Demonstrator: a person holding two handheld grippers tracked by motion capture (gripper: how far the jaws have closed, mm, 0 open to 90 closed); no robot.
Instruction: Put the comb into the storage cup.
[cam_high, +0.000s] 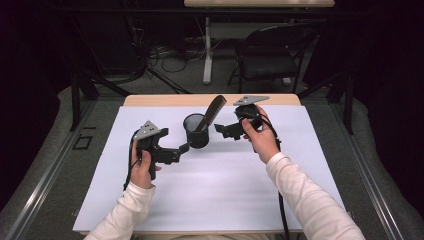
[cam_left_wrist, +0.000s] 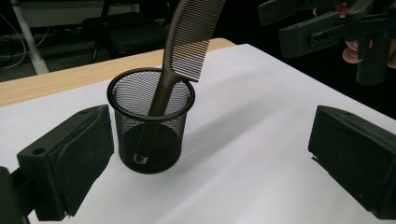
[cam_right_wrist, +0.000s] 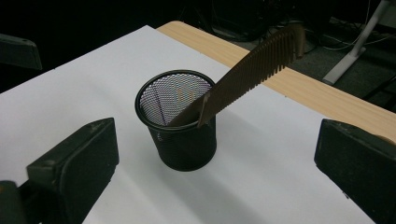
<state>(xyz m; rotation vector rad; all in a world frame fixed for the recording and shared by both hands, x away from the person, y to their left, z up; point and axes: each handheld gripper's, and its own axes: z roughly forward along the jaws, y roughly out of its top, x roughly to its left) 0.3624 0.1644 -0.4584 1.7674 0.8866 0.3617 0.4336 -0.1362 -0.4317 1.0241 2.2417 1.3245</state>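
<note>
No readable text anywhere (labels or numbers).

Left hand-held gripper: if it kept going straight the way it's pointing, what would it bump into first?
Probably the black mesh cup: the left hand-held gripper points at its lower wall, jaws open. Depth is unclear.
</note>
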